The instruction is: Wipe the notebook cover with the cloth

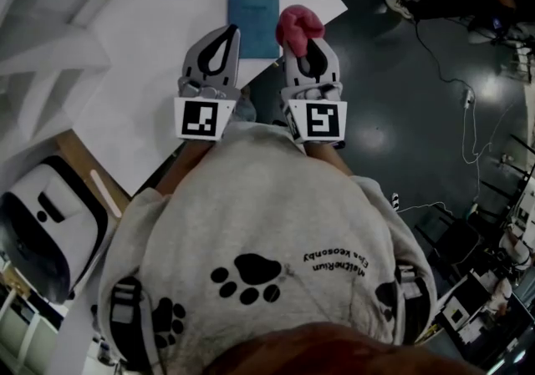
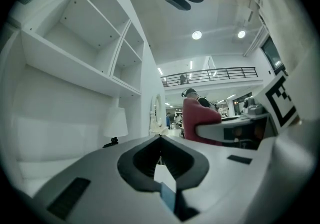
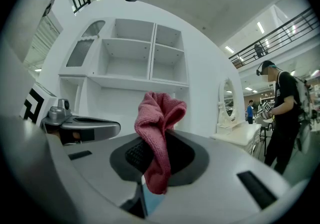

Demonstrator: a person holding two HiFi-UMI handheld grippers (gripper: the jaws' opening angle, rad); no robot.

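On the far part of the white counter (image 1: 142, 73) lies a closed teal-blue notebook (image 1: 253, 24), flat. Just right of it, the right gripper (image 1: 310, 48) has its jaws clamped on a bunched pink cloth (image 1: 298, 24). The left gripper (image 1: 226, 34), near the notebook's left edge, has its jaws together with nothing between them.

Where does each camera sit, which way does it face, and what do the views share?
Head view: on the person's head, facing steeply down at table, notebook; shows sweatshirt, left gripper, right gripper.
Left gripper view: on that gripper, facing along shut empty jaws toward shelves.
Right gripper view: likewise, jaws shut on cloth.
Shared: cloth in all three.
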